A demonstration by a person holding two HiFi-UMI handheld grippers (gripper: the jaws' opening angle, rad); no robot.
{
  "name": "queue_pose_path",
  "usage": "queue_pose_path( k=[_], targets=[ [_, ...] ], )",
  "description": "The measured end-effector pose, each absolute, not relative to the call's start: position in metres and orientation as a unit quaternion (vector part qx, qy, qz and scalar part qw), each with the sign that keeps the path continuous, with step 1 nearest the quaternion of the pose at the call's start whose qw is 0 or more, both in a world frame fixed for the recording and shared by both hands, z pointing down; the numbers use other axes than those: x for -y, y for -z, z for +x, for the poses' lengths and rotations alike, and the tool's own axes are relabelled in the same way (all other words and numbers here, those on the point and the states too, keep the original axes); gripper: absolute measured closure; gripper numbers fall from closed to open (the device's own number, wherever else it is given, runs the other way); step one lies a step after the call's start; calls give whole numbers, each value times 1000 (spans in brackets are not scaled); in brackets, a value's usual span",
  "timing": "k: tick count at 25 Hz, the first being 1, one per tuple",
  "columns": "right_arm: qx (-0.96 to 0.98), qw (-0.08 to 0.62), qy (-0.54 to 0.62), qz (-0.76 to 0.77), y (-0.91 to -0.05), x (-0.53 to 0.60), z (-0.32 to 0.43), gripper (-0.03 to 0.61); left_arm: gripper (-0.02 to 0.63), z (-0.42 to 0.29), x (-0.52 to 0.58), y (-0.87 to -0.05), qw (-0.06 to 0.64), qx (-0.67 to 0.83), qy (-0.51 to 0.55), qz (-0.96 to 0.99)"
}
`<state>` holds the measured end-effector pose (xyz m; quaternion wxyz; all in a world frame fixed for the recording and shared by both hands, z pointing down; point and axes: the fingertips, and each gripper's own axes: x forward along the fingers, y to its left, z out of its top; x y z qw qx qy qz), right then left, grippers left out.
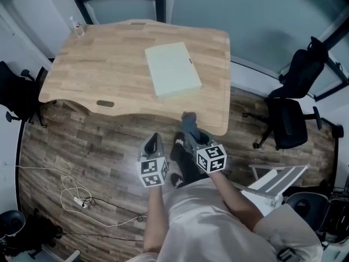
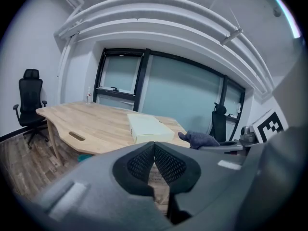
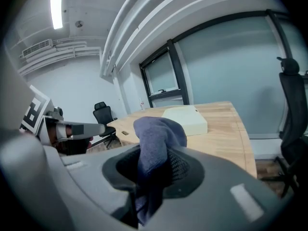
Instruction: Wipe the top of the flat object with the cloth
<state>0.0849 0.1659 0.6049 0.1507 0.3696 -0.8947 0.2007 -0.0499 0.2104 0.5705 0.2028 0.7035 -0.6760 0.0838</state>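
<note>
Right gripper [image 3: 153, 163] fingers [image 3: 186, 170] pinch the bunched cloth [image 3: 159, 134], left gripper [image 2: 154, 150] fingers meet empty; rubbing the flat object [image 1: 172, 69] might tug it free

Wooden desk [image 1: 109, 70], plank floor [image 1: 82, 146], black office chairs [image 1: 289, 121], frosted windows [image 2: 187, 97], ceiling light [image 3: 56, 8].

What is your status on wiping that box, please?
Right gripper shut on blue-grey cloth; left gripper shut, empty. Flat pale box on wooden table, untouched. Both grippers well short of the box; nothing on its top.
</note>
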Motion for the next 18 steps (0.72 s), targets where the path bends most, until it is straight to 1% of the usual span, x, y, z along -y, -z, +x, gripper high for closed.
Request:
queue_pose_path(
  k=[7, 18],
  targets=[
    [886, 144, -204, 391, -602, -97, 58, 474, 606, -79, -145, -570, 204, 667, -81, 712],
    [884, 130, -203, 401, -584, 17, 23, 474, 606, -105, -28, -560, 196, 649, -99, 728]
  ],
)
